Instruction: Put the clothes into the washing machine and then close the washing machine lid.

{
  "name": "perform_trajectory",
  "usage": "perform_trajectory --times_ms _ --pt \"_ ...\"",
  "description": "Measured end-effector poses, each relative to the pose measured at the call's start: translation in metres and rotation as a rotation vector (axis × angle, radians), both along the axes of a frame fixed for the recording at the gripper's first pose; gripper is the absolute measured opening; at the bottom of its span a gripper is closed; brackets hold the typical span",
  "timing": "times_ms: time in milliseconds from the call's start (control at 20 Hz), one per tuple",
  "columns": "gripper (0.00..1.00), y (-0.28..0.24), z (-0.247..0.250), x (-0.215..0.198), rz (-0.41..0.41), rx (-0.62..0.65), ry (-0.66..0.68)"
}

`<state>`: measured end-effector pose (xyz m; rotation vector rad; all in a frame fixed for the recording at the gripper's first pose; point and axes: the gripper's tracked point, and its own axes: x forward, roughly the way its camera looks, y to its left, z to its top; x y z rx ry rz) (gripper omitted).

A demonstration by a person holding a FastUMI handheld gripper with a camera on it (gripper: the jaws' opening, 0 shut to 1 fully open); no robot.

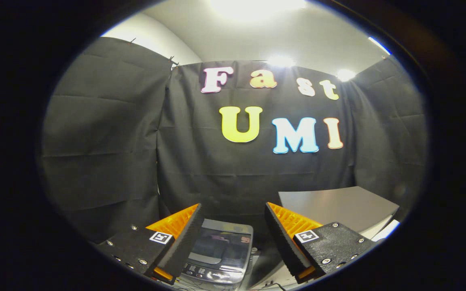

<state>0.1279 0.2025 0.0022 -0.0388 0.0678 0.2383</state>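
The gripper (pixel 233 238) hangs with fingers spread wide and empty, framing the washing machine (pixel 221 252) below between them. Its glass lid (pixel 220 246) looks down, likely task's end; a grey table (pixel 338 206) stands just beside

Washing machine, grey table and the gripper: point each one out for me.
Washing machine (pixel 220 249): gripper view, on its closed lid, seen between the open jaws.
Grey table (pixel 338 208): gripper view, on its bare top, beyond the right finger.
Gripper (pixel 231 226): gripper view, midway between the fingertips, holding nothing.
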Motion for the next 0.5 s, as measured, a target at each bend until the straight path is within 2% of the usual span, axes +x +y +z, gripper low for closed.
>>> perform_trajectory --times_ms 500 --pt "0.95 -0.091 0.037 -0.069 -0.095 -0.001 -0.061"
